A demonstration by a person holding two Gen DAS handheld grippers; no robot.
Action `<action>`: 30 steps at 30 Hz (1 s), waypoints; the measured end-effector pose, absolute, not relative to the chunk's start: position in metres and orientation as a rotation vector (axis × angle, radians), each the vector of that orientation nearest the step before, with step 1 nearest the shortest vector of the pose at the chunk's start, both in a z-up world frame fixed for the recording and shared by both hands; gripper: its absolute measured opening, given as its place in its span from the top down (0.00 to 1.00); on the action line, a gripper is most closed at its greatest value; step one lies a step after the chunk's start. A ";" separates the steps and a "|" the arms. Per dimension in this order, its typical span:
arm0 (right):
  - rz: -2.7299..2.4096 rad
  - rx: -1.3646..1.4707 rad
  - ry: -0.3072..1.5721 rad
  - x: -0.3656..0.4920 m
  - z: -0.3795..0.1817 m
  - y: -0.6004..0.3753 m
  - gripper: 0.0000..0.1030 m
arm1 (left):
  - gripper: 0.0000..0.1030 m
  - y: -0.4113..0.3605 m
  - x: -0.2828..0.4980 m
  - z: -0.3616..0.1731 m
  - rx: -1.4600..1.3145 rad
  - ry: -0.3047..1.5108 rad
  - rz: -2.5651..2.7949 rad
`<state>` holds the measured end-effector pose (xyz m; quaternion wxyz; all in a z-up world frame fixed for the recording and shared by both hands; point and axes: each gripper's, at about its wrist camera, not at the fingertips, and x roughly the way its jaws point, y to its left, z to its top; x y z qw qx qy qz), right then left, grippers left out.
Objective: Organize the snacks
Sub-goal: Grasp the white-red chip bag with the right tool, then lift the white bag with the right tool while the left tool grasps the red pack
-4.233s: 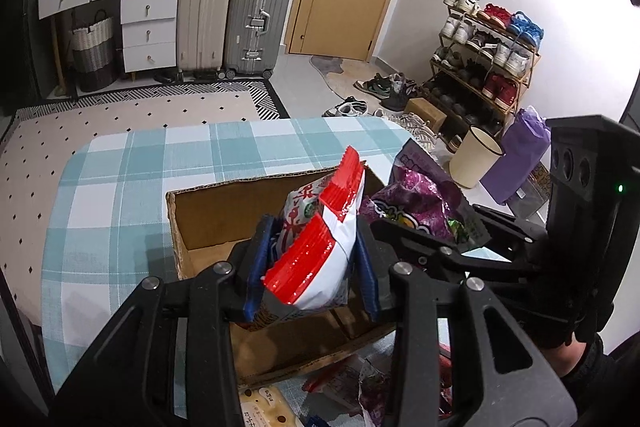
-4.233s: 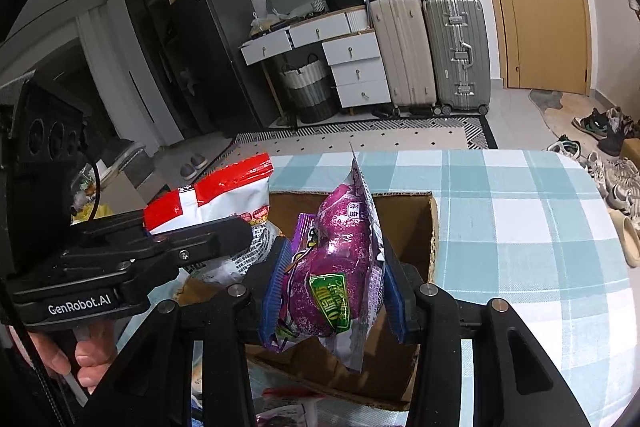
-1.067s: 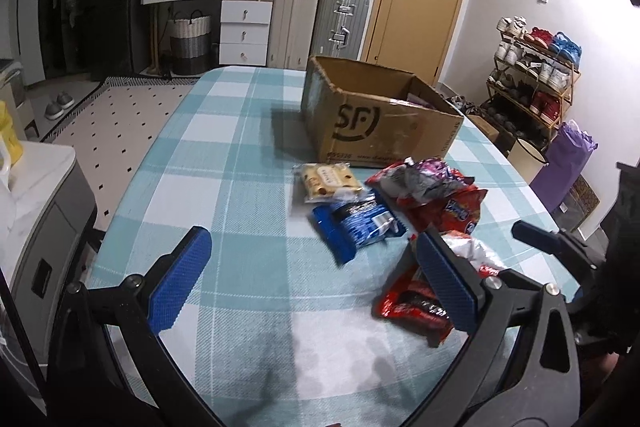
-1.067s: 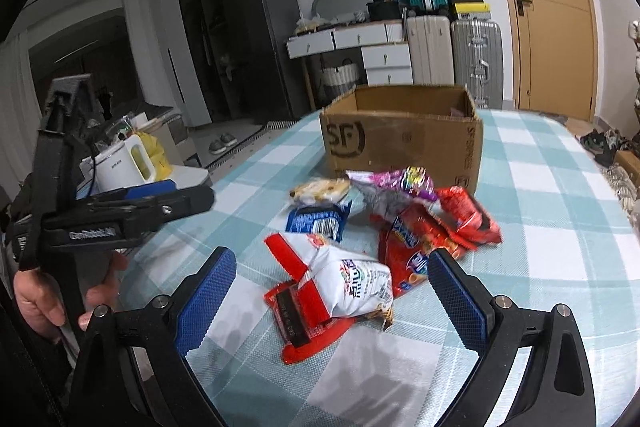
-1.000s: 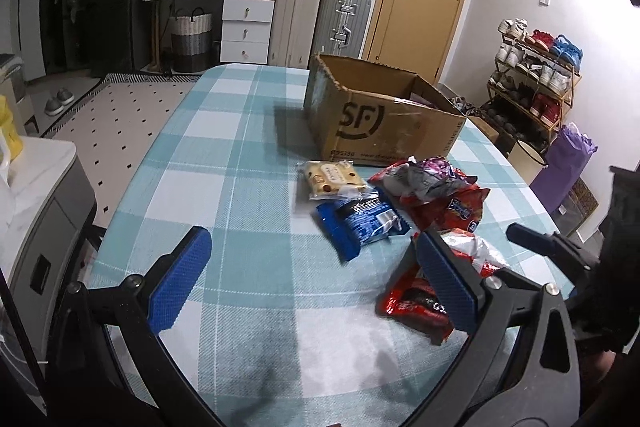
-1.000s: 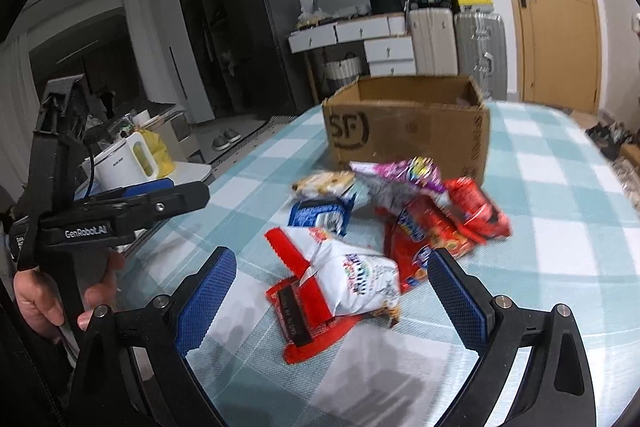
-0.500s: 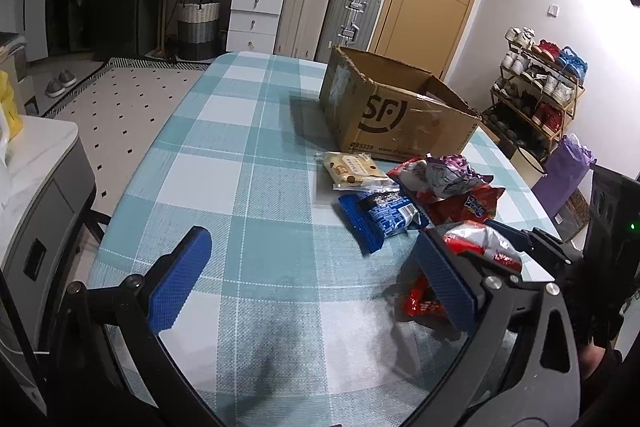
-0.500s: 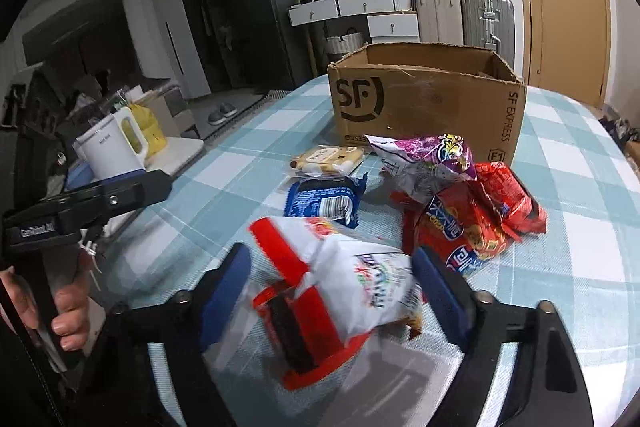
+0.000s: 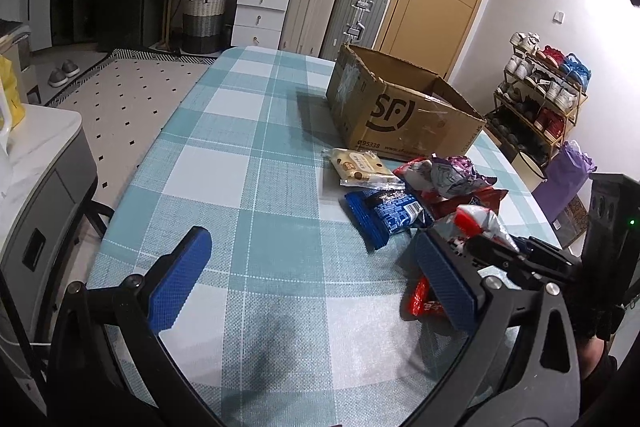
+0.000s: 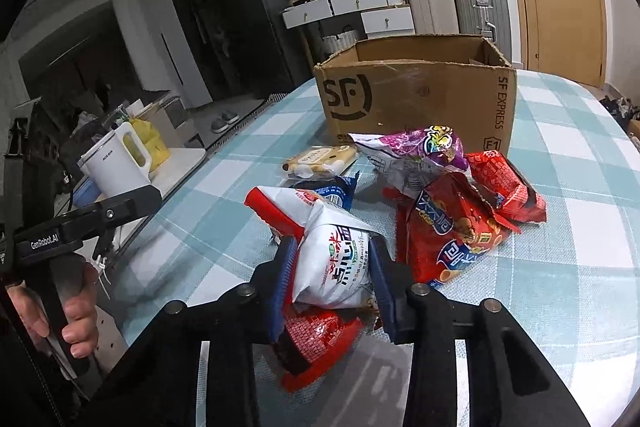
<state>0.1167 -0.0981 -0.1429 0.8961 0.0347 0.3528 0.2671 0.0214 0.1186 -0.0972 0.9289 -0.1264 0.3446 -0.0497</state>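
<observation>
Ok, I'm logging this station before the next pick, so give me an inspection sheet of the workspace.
Surface: checked tablecloth, bare on the side away from the snacks.
Job's things: cardboard box open; white-and-red bag, red bags, purple bag, blue pack and biscuit pack lie loose in front of it.
Clutter: nothing seen on the table.
Grippers: right gripper has just been closing, pads pressing the white-and-red bag; left gripper open, nothing held.
Cables: nothing seen.
Surroundings: suitcases, shoe rack, kettle.
</observation>
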 end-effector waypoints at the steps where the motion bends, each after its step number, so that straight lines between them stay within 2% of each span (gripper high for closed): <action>1: 0.557 0.077 0.730 0.116 -0.142 -0.099 0.68 | 0.01 0.118 0.022 -0.097 -0.259 0.709 -0.103; 5: 0.563 0.122 0.726 0.114 -0.140 -0.107 0.71 | 0.01 0.116 0.020 -0.097 -0.253 0.714 -0.109; 30: 0.541 0.255 0.608 0.075 -0.103 -0.170 0.72 | 0.01 0.059 0.023 -0.101 -0.162 0.770 -0.193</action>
